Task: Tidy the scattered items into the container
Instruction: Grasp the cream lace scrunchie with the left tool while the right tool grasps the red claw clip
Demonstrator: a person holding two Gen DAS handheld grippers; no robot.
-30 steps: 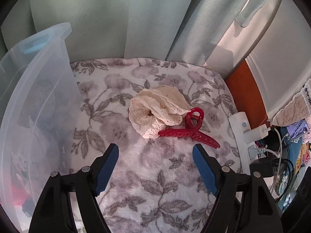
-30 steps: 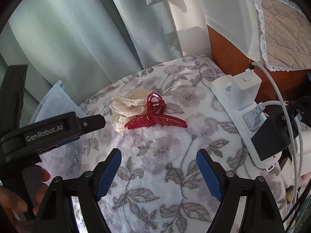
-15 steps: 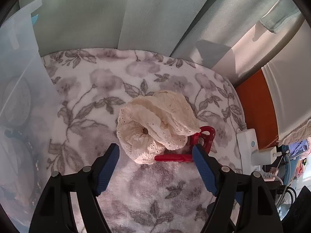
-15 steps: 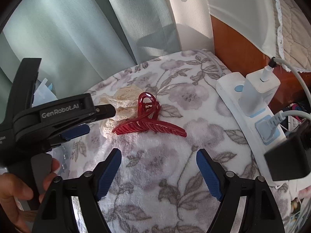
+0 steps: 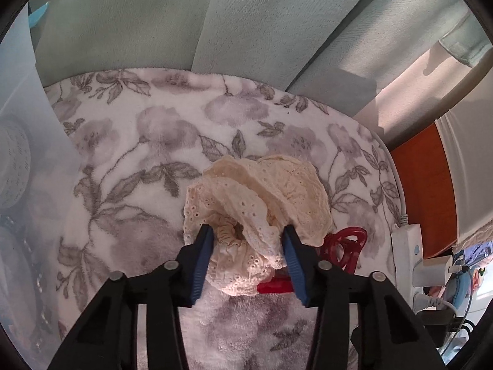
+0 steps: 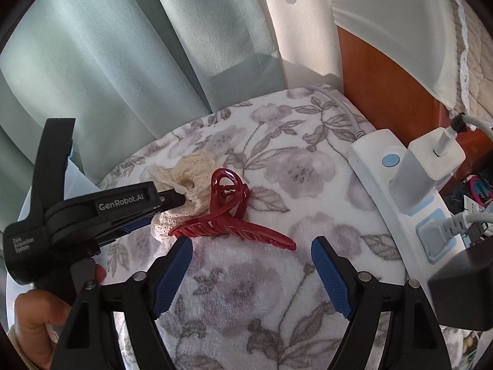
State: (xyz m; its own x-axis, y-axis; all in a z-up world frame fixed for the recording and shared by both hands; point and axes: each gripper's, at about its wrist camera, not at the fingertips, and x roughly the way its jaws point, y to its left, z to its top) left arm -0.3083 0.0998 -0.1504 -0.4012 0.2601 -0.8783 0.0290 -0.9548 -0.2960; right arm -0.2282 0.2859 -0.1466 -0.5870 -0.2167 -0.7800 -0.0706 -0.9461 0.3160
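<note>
A clear plastic container [image 5: 27, 141] stands left of the left gripper [image 5: 245, 231], whose jaws are closing around a cream lace scrunchie [image 5: 262, 194], apparently touching it. The right gripper [image 6: 251, 246] gapes empty just before a red plastic hair claw [image 6: 231, 215].

- Black plastic arms with blue ribbed pads and silver screws were seen on the left gripper [image 5: 245, 231] and right gripper [image 6: 251, 243].
- White lettering, "GenRobot.AI" and "Data Acquisition System", was printed on the left gripper's side.
- The left hand [image 6: 37, 320] was bare.
</note>
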